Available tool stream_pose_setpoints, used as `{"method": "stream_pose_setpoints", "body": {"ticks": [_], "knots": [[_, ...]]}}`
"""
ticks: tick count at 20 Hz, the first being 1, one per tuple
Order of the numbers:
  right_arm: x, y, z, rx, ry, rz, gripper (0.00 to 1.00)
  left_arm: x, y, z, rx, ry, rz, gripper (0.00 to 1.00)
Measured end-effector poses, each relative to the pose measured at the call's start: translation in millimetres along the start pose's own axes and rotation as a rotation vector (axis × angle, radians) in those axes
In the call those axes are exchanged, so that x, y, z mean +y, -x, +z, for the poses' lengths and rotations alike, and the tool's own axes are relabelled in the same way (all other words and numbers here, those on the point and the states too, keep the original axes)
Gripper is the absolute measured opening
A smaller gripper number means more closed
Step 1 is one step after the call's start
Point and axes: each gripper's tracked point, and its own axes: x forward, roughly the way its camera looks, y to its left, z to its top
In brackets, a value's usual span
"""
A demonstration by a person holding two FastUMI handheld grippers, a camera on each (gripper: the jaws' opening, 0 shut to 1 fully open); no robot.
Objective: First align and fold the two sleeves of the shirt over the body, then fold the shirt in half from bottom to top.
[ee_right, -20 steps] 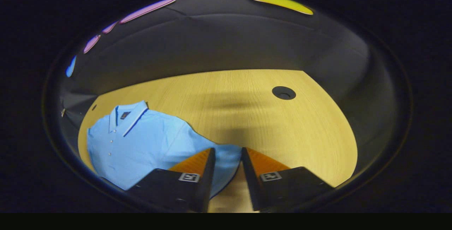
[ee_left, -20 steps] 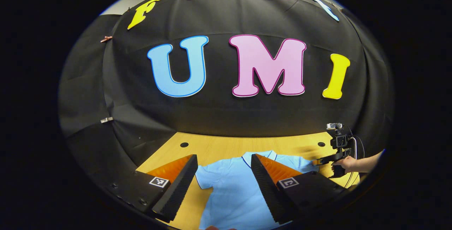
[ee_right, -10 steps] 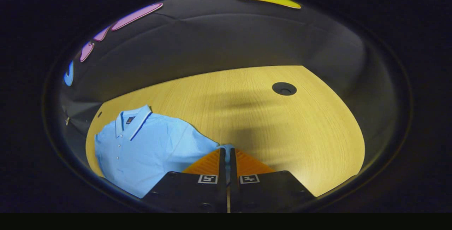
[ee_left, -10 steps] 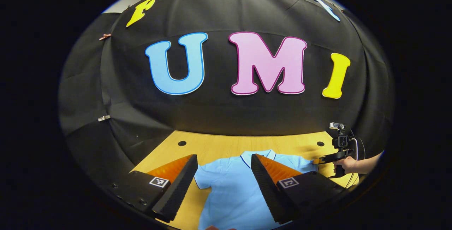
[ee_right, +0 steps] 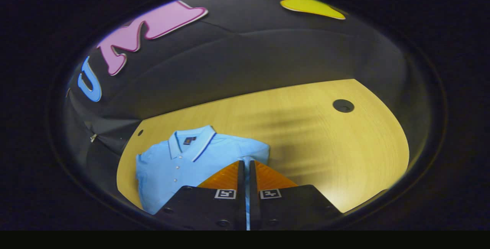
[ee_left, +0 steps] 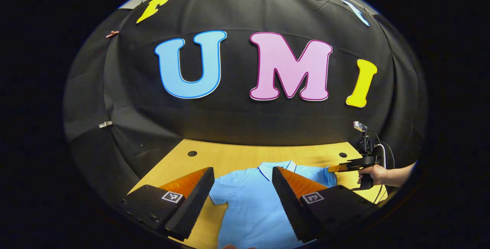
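We are in a recording booth set up like a lab, with black cloth walls (ee_left: 237,122) pinned by small clips (ee_left: 105,124), a pale wooden surface (ee_right: 306,134) with round cable holes (ee_right: 343,105), and a cabled hand-held gripper (ee_left: 346,166) carrying a camera.

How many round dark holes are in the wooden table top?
2: left hole near the table's far left corner, right hole near the far right corner. The shirt may hide others.
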Motion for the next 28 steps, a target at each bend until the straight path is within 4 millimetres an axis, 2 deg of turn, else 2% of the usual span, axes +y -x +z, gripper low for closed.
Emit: {"method": "stream_pose_setpoints", "body": {"ticks": [2,3,4,6,8,10,13,14,15,16,17,19,20,21,26,28], "knots": [[20,-6,-8,0.019,0.042,0.016,0.08,15,-1,-5,0.01,0.012,0.01,0.97],[25,-12,-16,0.036,0.063,0.008,0.02,22,-2,-6,0.014,0.02,0.016,0.96],[27,-17,-23,0.054,0.075,0.002,0.02,30,-2,-8,0.015,0.03,0.023,0.97],[33,-27,-36,0.084,0.083,-0.011,0.02,47,-2,-12,0.014,0.038,0.041,0.97],[40,-32,-46,0.103,0.098,-0.008,0.08,64,2,-20,0.027,0.038,0.065,0.97],[50,-35,-55,0.118,0.124,0.014,0.09,78,6,-29,0.04,0.049,0.08,0.97],[55,-34,-65,0.153,0.167,0.017,0.18,95,7,-40,0.065,0.068,0.103,0.97],[56,-33,-65,0.153,0.174,0.009,0.1,99,6,-42,0.067,0.08,0.105,0.97],[60,-32,-65,0.145,0.172,0.013,0.38,103,4,-46,0.071,0.095,0.106,0.97],[65,-31,-64,0.138,0.165,0.023,0.27,108,2,-51,0.077,0.11,0.111,0.97],[67,-29,-62,0.128,0.165,0.025,0.51,113,-1,-58,0.084,0.122,0.116,0.97],[66,-22,-56,0.11,0.181,0.014,0.85,118,-5,-71,0.113,0.14,0.123,0.97],[68,-16,-53,0.099,0.188,0.016,0.84,120,-8,-75,0.126,0.146,0.121,0.97],[70,-13,-50,0.087,0.192,0.015,0.99,121,-14,-80,0.135,0.151,0.12,0.97],[73,26,-38,0.038,0.201,0.022,0.98,126,-46,-87,0.172,0.181,0.1,0.97],[69,44,-37,0.025,0.205,0.012,0.98,129,-67,-92,0.183,0.191,0.093,0.97]]}}
